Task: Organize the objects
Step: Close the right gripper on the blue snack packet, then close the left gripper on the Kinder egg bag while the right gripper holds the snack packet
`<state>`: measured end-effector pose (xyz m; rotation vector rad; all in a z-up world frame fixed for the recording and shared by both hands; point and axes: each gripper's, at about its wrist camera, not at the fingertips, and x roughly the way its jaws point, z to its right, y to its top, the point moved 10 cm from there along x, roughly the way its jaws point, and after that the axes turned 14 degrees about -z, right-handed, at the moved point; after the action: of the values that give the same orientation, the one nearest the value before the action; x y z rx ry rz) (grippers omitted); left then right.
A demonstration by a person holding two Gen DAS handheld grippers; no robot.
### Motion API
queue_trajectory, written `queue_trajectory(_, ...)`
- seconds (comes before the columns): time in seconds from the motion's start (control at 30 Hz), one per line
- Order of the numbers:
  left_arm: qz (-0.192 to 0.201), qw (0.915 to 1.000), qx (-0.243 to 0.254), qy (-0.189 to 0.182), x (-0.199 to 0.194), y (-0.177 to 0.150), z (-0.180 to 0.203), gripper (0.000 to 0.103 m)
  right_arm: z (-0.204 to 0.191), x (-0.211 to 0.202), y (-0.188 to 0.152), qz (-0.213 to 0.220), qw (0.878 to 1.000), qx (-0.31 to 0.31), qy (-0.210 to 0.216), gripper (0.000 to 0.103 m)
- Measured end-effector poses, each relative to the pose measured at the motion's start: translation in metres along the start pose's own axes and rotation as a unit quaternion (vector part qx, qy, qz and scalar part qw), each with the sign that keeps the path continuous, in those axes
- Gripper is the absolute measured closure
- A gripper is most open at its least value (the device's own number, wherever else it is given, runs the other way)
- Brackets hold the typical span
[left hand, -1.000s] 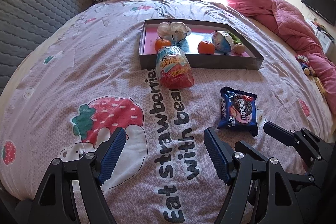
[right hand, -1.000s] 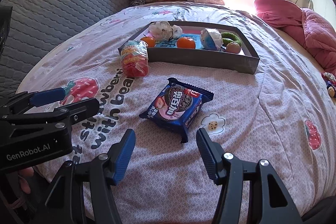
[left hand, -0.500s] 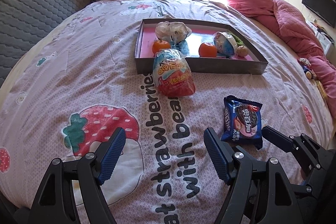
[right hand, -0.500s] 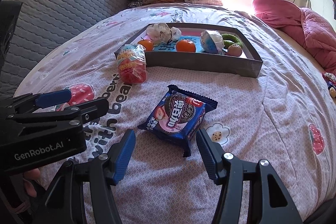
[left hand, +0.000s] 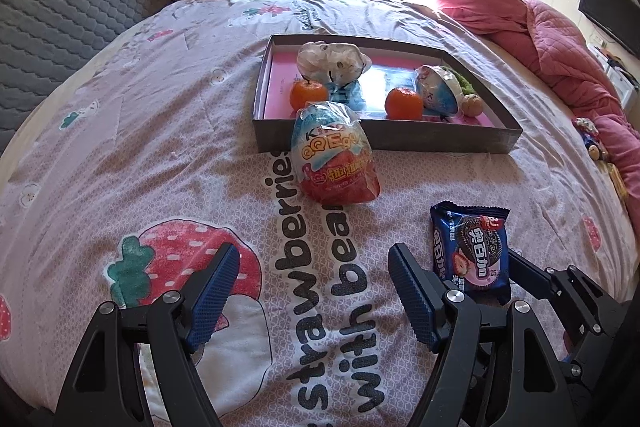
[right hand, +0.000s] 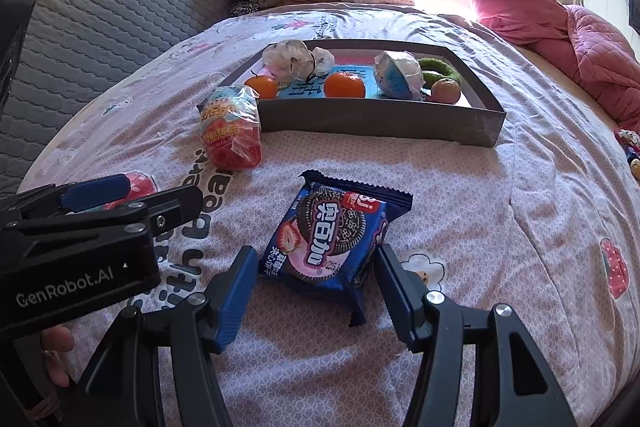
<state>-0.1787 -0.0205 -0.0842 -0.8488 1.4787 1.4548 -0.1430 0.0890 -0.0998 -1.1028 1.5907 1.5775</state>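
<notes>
the right gripper hangs with jaws spread, the blue cookie packet lying flat on the bed just between its fingertips, unpinched. the left gripper is spread too, over bare sheet. farther off, the egg-shaped snack bag leans against the near wall of the grey tray mid-bed.

Cookie packet before tray

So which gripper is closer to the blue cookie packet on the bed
Right. The open right gripper straddles the near end of the blue cookie packet, without pressing it. The open left gripper hovers over bare bedsheet beside it.
</notes>
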Motion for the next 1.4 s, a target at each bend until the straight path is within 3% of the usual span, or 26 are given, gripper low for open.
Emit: queue_trajectory(1.4,0.001,0.9993,-0.037,0.007,0.048,0.069,0.003,0.025,0.010,0.023,0.034,0.005,0.999,-0.036,-0.015,0.051)
